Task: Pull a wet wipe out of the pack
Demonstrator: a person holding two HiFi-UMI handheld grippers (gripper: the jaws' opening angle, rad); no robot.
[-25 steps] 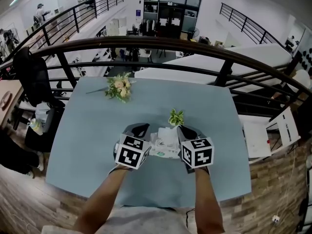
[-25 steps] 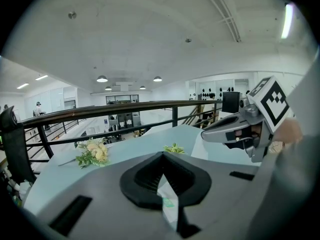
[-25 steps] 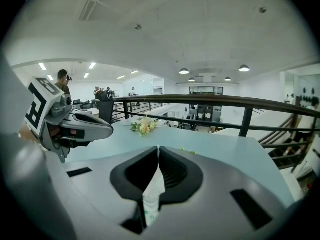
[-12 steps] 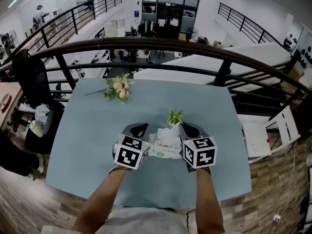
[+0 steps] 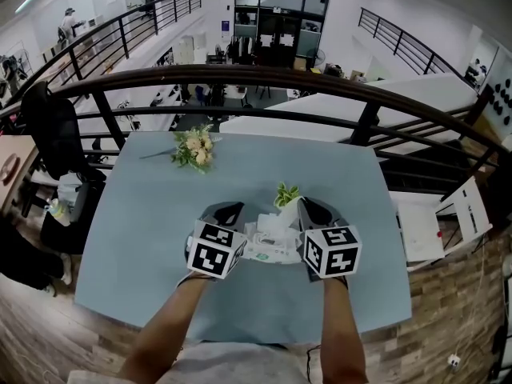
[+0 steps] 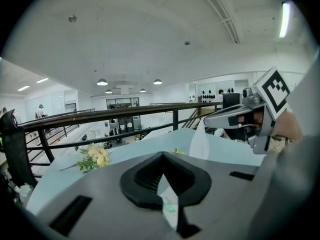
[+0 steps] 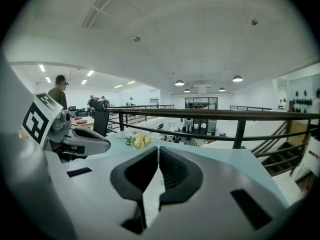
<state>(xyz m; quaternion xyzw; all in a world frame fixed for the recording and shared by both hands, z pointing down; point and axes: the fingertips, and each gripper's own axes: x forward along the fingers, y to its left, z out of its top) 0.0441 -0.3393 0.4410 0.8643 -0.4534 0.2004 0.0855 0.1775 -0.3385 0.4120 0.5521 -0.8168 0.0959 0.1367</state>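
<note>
A white wet wipe pack (image 5: pixel 268 251) with green print lies on the light blue table (image 5: pixel 136 222) between my two grippers. My left gripper (image 5: pixel 238 224) is shut on the pack's left end, and the wrapper shows between its pads (image 6: pixel 167 204). My right gripper (image 5: pixel 298 211) is shut on a white wet wipe (image 5: pixel 278 226) that stands up out of the pack's top. In the right gripper view the wipe (image 7: pixel 151 194) is pinched between the pads. The left gripper view shows the wipe (image 6: pixel 200 143) hanging translucent below the right gripper (image 6: pixel 212 121).
A small green sprig (image 5: pixel 286 192) lies just beyond the pack. A bouquet of pale flowers (image 5: pixel 194 146) lies at the table's far left. A dark railing (image 5: pixel 240 74) runs behind the table, with a black chair (image 5: pixel 48 126) at the left.
My right gripper has risen a little with the wipe, which now stands further out of the pack. The left gripper and the pack have stayed where they were.
</note>
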